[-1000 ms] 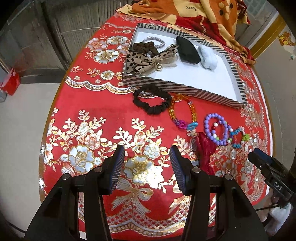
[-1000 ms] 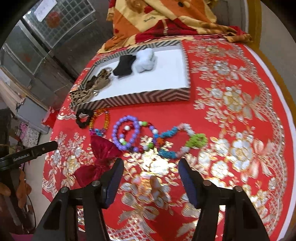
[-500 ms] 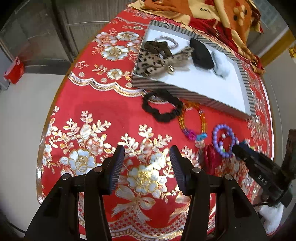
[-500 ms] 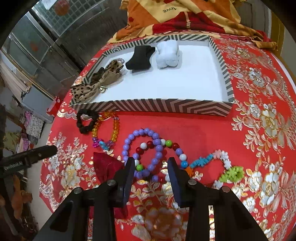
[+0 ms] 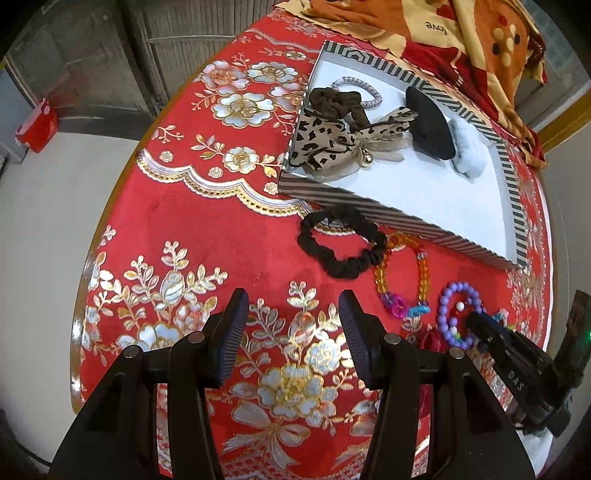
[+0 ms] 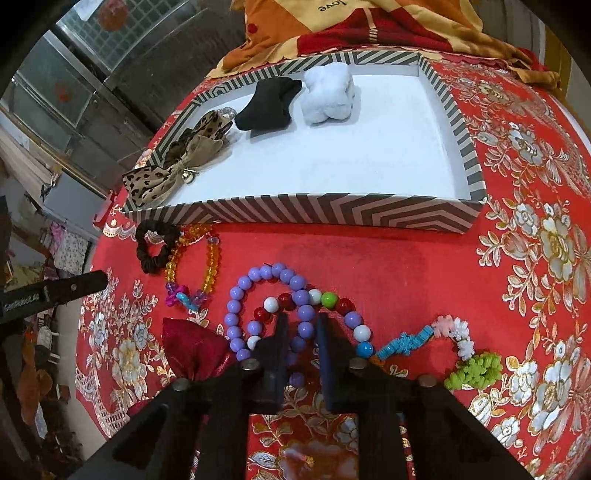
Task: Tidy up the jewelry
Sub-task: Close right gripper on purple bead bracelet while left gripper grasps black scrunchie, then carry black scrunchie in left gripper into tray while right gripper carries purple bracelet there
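A striped tray (image 6: 295, 214) (image 5: 369, 212) holds a leopard bow (image 6: 177, 166), a black piece (image 6: 269, 103) and a white fluffy piece (image 6: 328, 94). On the red cloth lie a black scrunchie (image 5: 341, 240) (image 6: 155, 245), an amber bead bracelet (image 5: 402, 277) (image 6: 192, 266), a purple bead bracelet (image 6: 269, 306) (image 5: 456, 317), a multicolour bead strand (image 6: 406, 341) and a red bow (image 6: 192, 347). My right gripper (image 6: 303, 328) is nearly shut, its fingers on either side of the purple bracelet's beads. My left gripper (image 5: 291, 314) is open and empty above the cloth.
An orange and red blanket (image 6: 369, 26) lies behind the tray. The round table's edge (image 5: 110, 192) drops off at the left to a grey floor. A red box (image 5: 37, 125) stands on the floor. The right gripper's body (image 5: 517, 373) shows in the left wrist view.
My right gripper has moved forward and down over the purple bracelet and its jaws have narrowed around the beads. My left gripper has shifted slightly and stayed open.
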Demonstrator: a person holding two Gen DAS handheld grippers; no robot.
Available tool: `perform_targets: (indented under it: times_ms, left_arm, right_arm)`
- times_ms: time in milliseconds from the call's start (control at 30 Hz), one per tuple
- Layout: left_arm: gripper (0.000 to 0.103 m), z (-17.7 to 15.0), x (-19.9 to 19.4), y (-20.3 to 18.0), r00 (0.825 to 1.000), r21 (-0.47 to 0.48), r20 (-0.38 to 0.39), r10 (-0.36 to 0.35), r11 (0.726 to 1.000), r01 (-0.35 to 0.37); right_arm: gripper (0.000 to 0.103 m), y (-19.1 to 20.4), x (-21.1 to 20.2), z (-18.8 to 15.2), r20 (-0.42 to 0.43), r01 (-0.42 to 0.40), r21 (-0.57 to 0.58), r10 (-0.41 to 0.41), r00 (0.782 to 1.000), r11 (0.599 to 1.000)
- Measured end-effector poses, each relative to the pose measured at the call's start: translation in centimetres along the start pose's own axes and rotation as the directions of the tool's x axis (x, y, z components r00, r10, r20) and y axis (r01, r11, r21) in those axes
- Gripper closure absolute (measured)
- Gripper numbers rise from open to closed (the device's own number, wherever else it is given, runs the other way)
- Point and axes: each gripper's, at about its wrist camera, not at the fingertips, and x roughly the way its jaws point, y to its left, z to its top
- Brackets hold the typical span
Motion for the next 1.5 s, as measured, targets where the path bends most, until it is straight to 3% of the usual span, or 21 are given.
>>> perform_targets:
  times_ms: [167,433,567,600,667,733,800,1100,1500]
  left_arm:
    - [0.053,1.5,1.6,-0.3,1.0,-0.004,-0.011,0.014,1.0,-0.014]
    - [0.053,3.4,4.3,-1.2,0.994,0.061,0.005,0.112,0.992,-0.112]
    - [0.054,3.6,5.0,-1.3,0.994,0.068,0.016,0.104,0.992,-0.105]
    - [0.058,3.6,4.9,-1.3,0.995,0.067,0.032,0.098,0.993,-0.1]
    - [0.081,3.6,4.9,-1.2,0.994,0.073,0.047,0.102,0.992,-0.105]
    - [0.093,3.8,4.9,-1.0,0.996,0.08,0.041,0.079,0.993,-0.083]
    - [0.096,4.1,4.9,-0.9,0.998,0.077,0.031,0.05,0.996,-0.052]
    - [0.097,3.2,1.3,-0.9,0.997,0.091,0.077,-0.006,0.996,-0.002]
    - [0.097,2.5,-1.9,-2.3,0.992,0.127,0.126,-0.014,0.992,-0.002]
  right_arm:
    - [0.091,-0.2,0.0,0.0,-0.005,-0.007,0.004,0.007,1.0,1.0]
    - [0.091,-0.5,-0.1,0.1,-0.01,-0.022,0.012,0.022,1.0,1.0]
    - [0.091,-0.5,-0.1,0.1,-0.011,-0.02,0.01,0.02,1.0,1.0]
    - [0.091,-0.5,-0.1,0.1,-0.012,-0.02,0.007,0.02,1.0,1.0]
    - [0.091,-0.5,-0.1,0.2,-0.015,-0.02,0.0,0.02,1.0,1.0]
    - [0.091,-0.5,0.0,0.2,-0.015,-0.021,-0.006,0.021,1.0,1.0]
    - [0.091,-0.4,0.0,0.3,-0.015,-0.026,-0.005,0.026,1.0,1.0]
    - [0.094,1.2,-2.7,1.0,0.032,-0.08,-0.043,0.082,0.996,0.996]
    - [0.094,2.8,-4.9,2.0,0.066,-0.073,-0.091,0.079,0.995,0.993]
